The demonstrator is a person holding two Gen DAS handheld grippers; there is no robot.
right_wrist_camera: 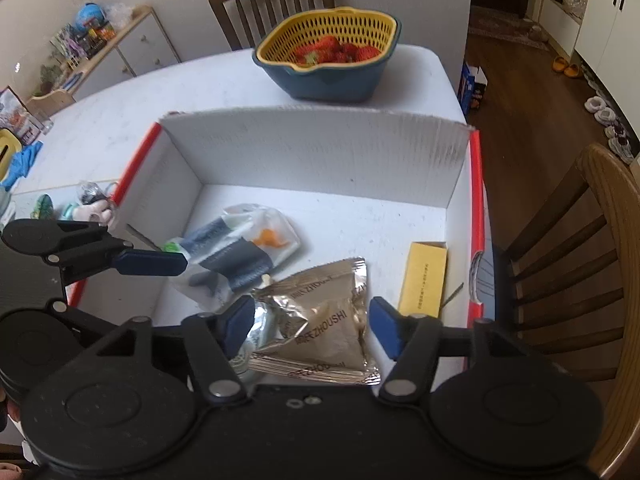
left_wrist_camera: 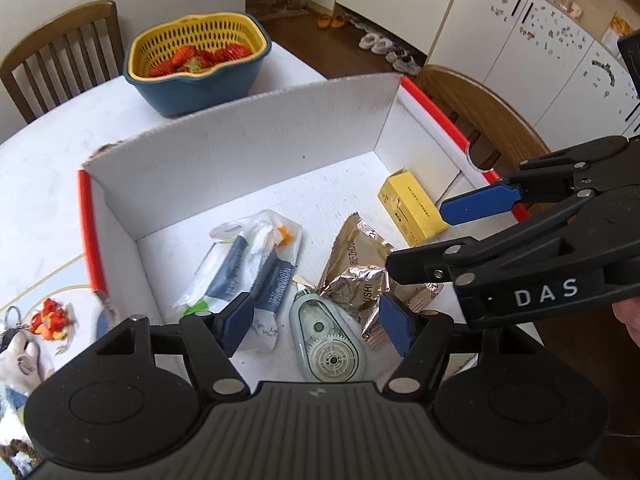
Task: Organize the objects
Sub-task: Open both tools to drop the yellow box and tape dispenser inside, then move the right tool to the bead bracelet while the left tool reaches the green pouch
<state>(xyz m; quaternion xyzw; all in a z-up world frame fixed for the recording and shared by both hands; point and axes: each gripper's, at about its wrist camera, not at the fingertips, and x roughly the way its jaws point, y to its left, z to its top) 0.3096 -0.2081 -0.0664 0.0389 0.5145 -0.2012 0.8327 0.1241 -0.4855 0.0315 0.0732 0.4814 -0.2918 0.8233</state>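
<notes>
On a white kitchen table, the cardboard box (left_wrist_camera: 240,148) already holds the foil packet (right_wrist_camera: 320,320) and tape dispenser (left_wrist_camera: 326,340). Left gripper (left_wrist_camera: 316,326) and right gripper (right_wrist_camera: 312,330) hang spread and empty over the box; a drop looks finished, so next fetch the keychain toys (left_wrist_camera: 24,344) left of it.

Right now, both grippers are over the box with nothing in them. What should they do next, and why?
Probably lift the left gripper out and go to the toys left of the box. Both grippers look open and empty; the tape roller and foil pack already lie inside, and the toys are still outside.
</notes>
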